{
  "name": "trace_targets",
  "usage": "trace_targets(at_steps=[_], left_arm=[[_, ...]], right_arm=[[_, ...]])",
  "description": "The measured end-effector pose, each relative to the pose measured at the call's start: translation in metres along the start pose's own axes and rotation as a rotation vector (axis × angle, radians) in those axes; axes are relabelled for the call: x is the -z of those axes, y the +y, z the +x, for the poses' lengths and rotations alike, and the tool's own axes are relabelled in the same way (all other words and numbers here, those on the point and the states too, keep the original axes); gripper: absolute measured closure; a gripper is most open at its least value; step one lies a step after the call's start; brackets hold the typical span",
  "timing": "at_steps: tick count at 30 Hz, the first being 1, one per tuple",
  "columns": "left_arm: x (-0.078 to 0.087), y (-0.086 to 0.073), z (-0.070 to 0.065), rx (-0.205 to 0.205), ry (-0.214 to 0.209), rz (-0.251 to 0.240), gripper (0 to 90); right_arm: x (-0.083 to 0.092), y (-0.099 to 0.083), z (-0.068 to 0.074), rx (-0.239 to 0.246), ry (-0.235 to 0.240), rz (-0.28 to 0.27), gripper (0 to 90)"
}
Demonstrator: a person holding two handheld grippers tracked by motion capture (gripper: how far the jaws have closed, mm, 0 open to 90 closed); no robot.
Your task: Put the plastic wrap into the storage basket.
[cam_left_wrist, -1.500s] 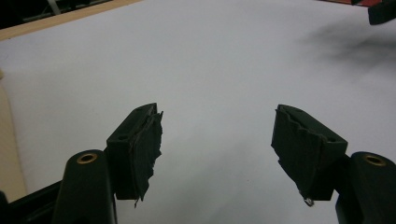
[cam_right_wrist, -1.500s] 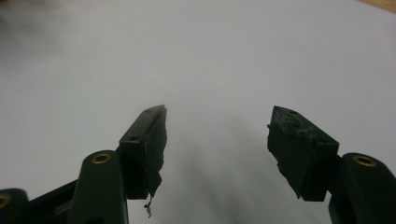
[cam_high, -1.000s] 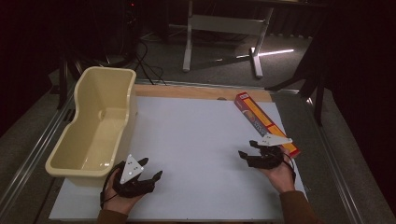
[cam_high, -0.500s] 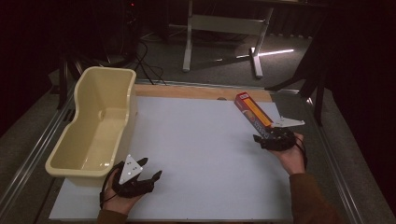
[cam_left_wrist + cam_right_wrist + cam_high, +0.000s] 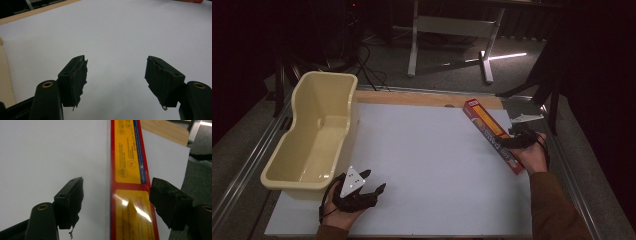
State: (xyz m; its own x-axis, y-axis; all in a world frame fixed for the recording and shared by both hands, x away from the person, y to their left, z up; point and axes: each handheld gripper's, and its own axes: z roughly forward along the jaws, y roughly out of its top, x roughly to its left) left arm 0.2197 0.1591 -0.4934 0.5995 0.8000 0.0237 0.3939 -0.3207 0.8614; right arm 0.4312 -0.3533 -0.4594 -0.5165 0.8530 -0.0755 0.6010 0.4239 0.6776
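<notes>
My right gripper (image 5: 511, 141): its jaws have just been opening and now stand wide, one on each side of the box, pads not pressing it.
Long red and yellow box (image 5: 492, 134): lies flat on the white table sheet (image 5: 432, 165) near its right edge.
My left gripper (image 5: 373, 186): jaws wide apart, nothing between them, beside the cream plastic tub (image 5: 314, 135).

Left claw (image 5: 371, 187) open; right claw (image 5: 507, 141) just opened wide.
</notes>
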Motion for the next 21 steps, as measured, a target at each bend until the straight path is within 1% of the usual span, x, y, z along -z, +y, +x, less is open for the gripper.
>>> trace_targets(at_steps=[7, 8, 9, 10, 14, 15, 16, 21], left_arm=[[0.001, -0.001, 0.0, 0.002, 0.002, 0.001, 33.3], [0.001, -0.001, 0.001, 0.001, 0.002, 0.002, 33.3], [0.001, -0.001, 0.001, 0.004, 0.003, 0.001, 33.3], [0.002, -0.001, 0.001, 0.005, 0.003, 0.001, 33.3], [0.002, -0.002, 0.0, 0.004, 0.004, 0.003, 33.3], [0.002, -0.002, 0.0, 0.004, 0.004, 0.003, 33.3], [0.002, -0.002, 0.0, 0.005, 0.004, 0.002, 33.3], [0.002, -0.002, 0.0, 0.004, 0.004, 0.005, 33.3]], right_arm=[[-0.018, 0.0, -0.011, -0.008, -0.014, 0.101, 22.6], [-0.021, 0.0, -0.013, -0.028, -0.003, 0.116, 22.8], [-0.022, -0.001, -0.015, -0.031, 0.002, 0.119, 23.2], [-0.025, -0.001, -0.015, -0.027, -0.007, 0.134, 23.3], [-0.033, -0.001, -0.017, -0.036, 0.024, 0.191, 29.1], [-0.033, 0.0, -0.017, -0.035, 0.019, 0.196, 31.8], [-0.033, 0.0, -0.018, -0.031, 0.012, 0.201, 37.5], [-0.032, 0.003, -0.018, -0.029, 0.013, 0.237, 38.4]])
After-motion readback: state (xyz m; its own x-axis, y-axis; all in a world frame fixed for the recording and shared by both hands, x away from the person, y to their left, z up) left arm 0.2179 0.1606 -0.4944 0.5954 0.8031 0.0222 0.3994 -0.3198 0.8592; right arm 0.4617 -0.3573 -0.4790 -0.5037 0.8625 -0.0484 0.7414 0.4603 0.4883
